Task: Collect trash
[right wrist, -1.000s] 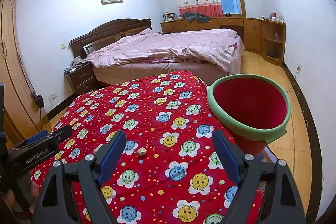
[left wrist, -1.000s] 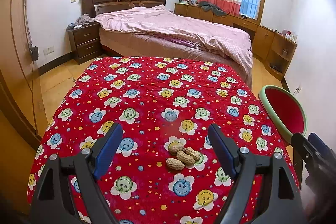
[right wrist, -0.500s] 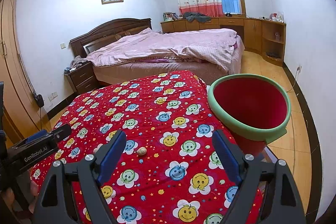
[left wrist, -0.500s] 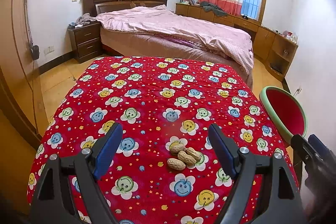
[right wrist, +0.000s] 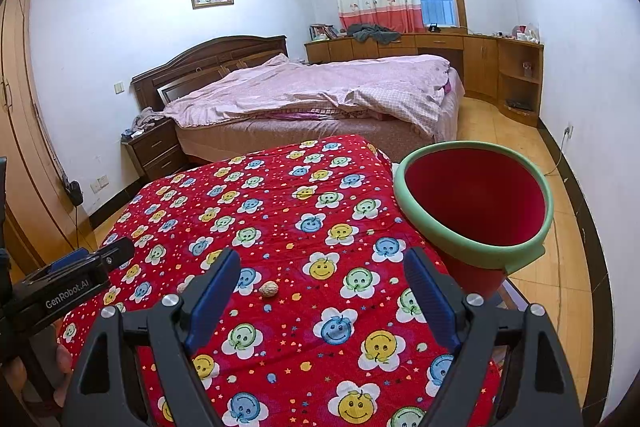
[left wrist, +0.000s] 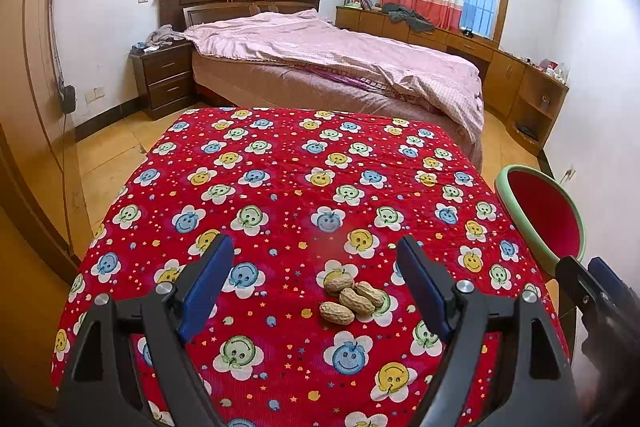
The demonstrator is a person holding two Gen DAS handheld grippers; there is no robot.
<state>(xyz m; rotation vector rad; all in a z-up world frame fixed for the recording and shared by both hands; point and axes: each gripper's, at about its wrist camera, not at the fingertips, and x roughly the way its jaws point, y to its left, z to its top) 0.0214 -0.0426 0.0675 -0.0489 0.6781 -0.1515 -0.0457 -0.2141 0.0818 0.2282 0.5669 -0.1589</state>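
Observation:
Several peanuts point(left wrist: 352, 297) lie in a small cluster on the red smiley-flower tablecloth point(left wrist: 280, 187), just beyond and between my left gripper's fingers. My left gripper point(left wrist: 316, 283) is open and empty above the cloth. A red bin with a green rim point(right wrist: 476, 207) stands off the table's right edge; it also shows in the left wrist view point(left wrist: 544, 215). My right gripper point(right wrist: 322, 289) is open and empty. One peanut point(right wrist: 268, 289) shows in the right wrist view, partly hidden behind the left finger point(right wrist: 212, 295).
A bed with a pink quilt point(left wrist: 340, 67) stands beyond the table. A dark nightstand point(left wrist: 162, 79) is left of it, and wooden cabinets point(left wrist: 508, 79) line the right wall. Wardrobe doors point(left wrist: 24, 107) stand at the left.
Both views are nearly still. The left wrist view has shifted very slightly, with the peanuts a touch lower in frame.

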